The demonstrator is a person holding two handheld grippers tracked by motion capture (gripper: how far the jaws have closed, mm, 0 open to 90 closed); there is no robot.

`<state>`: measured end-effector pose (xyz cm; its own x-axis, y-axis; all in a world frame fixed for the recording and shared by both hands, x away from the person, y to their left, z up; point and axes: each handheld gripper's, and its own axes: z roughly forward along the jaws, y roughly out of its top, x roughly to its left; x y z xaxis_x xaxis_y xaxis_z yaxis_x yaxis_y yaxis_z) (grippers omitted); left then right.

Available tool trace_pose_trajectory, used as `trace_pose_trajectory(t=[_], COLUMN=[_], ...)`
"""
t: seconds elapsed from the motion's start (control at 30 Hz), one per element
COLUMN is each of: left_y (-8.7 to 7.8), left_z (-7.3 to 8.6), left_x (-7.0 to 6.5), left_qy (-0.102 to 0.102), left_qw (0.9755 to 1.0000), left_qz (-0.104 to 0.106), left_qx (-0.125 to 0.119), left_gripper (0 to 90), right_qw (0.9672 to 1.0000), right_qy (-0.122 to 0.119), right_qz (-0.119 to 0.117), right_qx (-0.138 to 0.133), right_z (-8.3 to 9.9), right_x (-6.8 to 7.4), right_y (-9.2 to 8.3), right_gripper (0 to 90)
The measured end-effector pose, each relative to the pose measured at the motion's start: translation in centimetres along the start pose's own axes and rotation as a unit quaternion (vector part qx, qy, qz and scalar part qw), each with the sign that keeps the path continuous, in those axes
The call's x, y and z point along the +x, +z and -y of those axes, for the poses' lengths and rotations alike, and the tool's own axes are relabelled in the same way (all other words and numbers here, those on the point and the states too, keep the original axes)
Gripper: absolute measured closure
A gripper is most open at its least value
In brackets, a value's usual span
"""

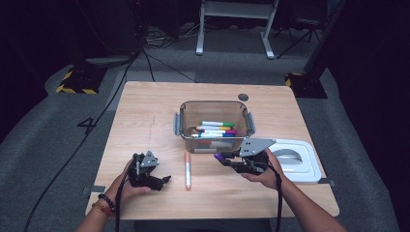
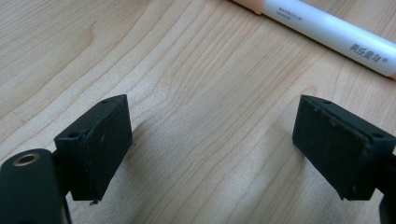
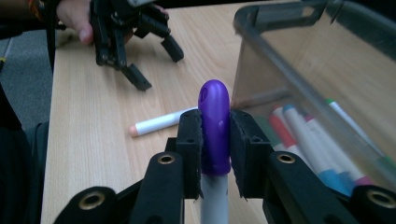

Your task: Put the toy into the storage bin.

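The marker (image 2: 327, 30) barrel reads "WATERCOLOR" — Chinese characters follow it; the floor (image 1: 48, 121) carries a "4" (image 1: 88, 125).

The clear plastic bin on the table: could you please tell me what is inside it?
The clear plastic bin holds a pile of white-barrelled markers with green, yellow, blue, purple and red caps. The lower markers are partly covered by those lying on top.
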<state>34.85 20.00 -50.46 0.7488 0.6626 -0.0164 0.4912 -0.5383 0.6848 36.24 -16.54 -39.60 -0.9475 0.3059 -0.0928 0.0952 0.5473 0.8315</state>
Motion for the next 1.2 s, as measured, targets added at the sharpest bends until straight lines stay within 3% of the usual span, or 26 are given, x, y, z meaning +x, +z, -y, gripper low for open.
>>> trace_pose_trajectory(t=[0.5,0.63,0.93,1.2], left_y=[0.0,0.0,0.0,0.0], left_z=[0.0,0.0,0.0,0.0], left_x=[0.0,0.0,0.0,0.0], left_qy=[0.0,0.002,0.002,0.002], left_qw=[1.0,1.0,1.0,1.0], left_qz=[0.0,0.0,0.0,0.001], left_qx=[0.0,-0.001,0.0,-0.001], left_gripper=[12.4,12.3,12.3,12.3], right_qw=[0.9993,0.998,0.9973,0.9971], right_qy=[-0.008,-0.014,-0.014,-0.006], right_qz=[0.025,0.047,0.059,0.067], right_qx=[-0.029,-0.038,-0.042,-0.037], right_z=[-4.8,-6.7,-8.4,-9.5], right_x=[-2.6,-3.9,-5.9,-8.1], right_y=[-4.0,-5.2,-5.1,-3.5], right_gripper=[75.2,75.2,75.2,75.2])
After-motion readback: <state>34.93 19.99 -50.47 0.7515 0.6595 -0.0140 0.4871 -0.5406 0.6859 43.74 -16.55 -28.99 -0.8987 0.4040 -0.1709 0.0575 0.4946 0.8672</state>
